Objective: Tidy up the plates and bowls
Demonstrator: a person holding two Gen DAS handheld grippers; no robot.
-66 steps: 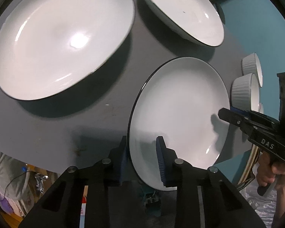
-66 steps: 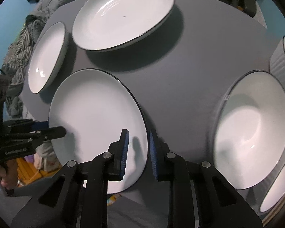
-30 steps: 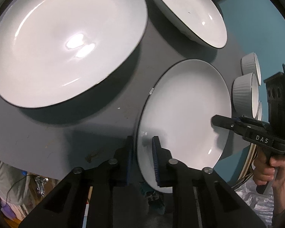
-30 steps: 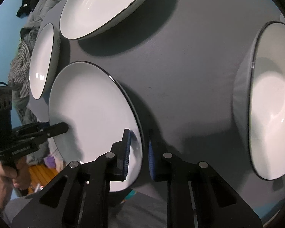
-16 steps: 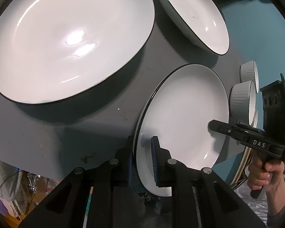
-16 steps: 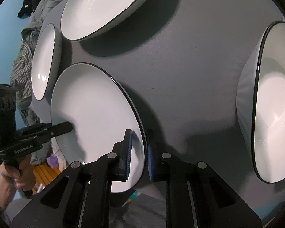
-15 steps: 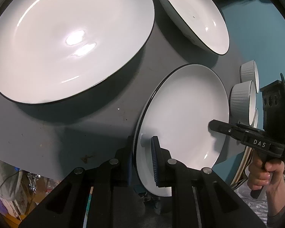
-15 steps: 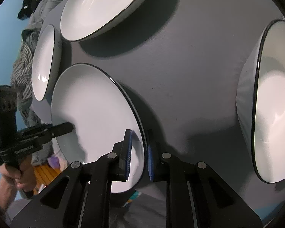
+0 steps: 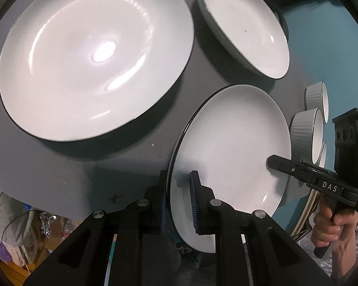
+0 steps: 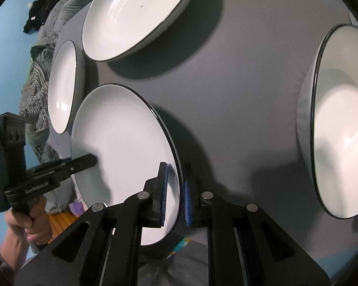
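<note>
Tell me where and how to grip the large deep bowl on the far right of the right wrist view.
Take the large deep bowl by its thin black rim, one finger inside and one outside. Its steep, smooth wall offers nothing else to pinch. Coming from the nearest rim edge, which faces the right gripper, looks best.

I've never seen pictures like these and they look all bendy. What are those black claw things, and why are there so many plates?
Those black claws are two-finger grabbers that a person holds, one in each hand. Each carries a wide, bendy-looking camera, so one picture looks along the left gripper and the other along the right gripper. Both pinch opposite edges of the same small white plate, lifting it a little off the grey table. You can see the person's hand on a handle. Also on the table are a big plate, a wide bowl, a deep bowl and some small ribbed bowls.
</note>
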